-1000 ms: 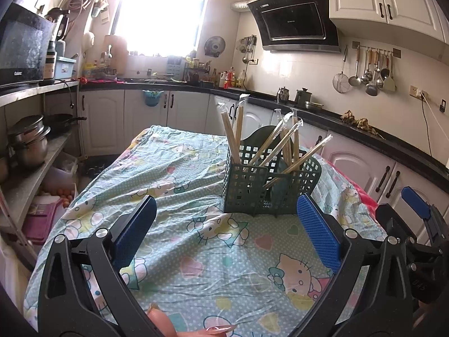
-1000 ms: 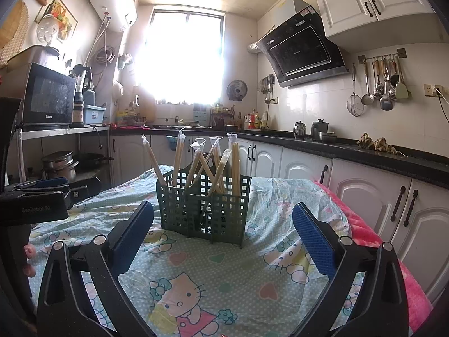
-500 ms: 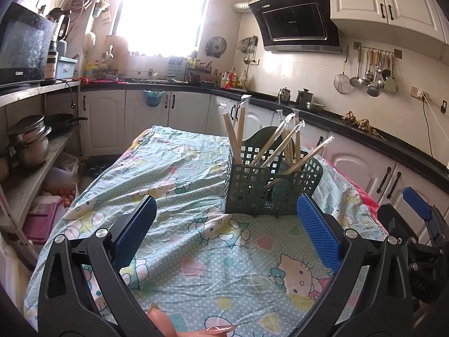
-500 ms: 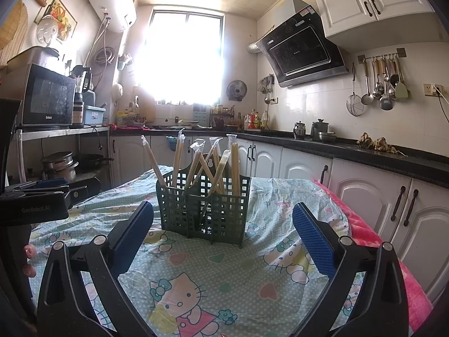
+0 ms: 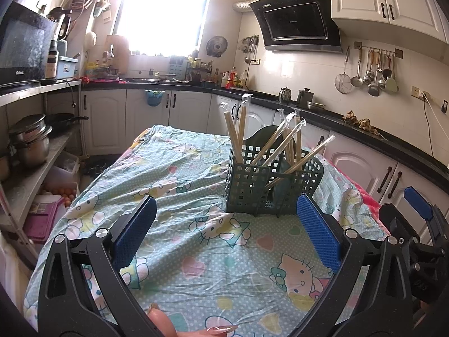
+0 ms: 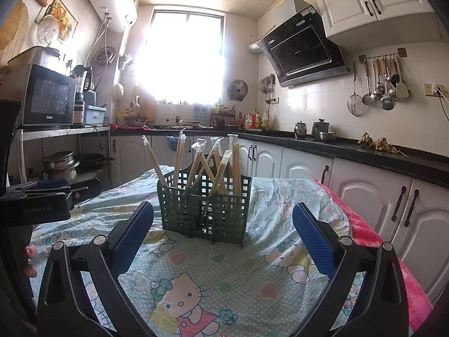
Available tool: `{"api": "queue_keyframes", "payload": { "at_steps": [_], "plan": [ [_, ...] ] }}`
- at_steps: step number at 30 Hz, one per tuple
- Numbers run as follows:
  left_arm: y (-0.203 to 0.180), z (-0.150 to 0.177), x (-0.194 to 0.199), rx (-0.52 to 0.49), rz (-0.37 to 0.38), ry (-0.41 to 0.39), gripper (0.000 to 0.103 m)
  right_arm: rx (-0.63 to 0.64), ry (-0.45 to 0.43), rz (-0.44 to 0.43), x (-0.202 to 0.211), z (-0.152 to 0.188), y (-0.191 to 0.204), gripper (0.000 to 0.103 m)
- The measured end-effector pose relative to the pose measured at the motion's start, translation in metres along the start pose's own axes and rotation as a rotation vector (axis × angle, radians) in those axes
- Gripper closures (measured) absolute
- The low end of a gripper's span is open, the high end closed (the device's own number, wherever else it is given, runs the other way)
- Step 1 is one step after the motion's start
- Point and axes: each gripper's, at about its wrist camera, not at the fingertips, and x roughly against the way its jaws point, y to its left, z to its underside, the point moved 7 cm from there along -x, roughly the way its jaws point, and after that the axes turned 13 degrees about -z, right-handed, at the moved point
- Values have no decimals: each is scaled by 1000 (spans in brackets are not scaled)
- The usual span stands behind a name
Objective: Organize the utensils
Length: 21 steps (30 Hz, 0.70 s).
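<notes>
Apparently every wrapped chopstick pair already stood in the green utensil caddy, which sat toward the far end of the cloth-covered table, nearer its right edge in the left wrist view. The left gripper was spread wide with nothing between its blue pads, held above the near end of the table and apart from the caddy. The right gripper was likewise wide open and empty, facing the caddy from the near side. No loose utensil showed on the cloth, so the sorting looked close to finished.

If any tidying was left, it was probably to straighten the leaning pairs. That would have gone best by closing lightly on one wrapped pair high on its shaft, lifting straight up to clear the lattice wall, and lowering it into the right compartment while the other gripper steadied the light caddy against tipping.

For writing, the left gripper's body in the right wrist view read "GenRobot.AI". The microwave bore a brand that looked like "Galanz". The range hood carried lettering too small to read.
</notes>
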Motion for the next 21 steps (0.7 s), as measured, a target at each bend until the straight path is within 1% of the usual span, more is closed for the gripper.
{"api": "queue_keyframes", "payload": {
  "at_steps": [16, 21],
  "plan": [
    [2, 2, -3, 6, 9, 14, 11, 0, 4, 1, 1, 0, 2, 6],
    [0, 4, -2, -15, -1, 8, 11, -4, 3, 7, 1, 0, 1, 6]
  ]
}}
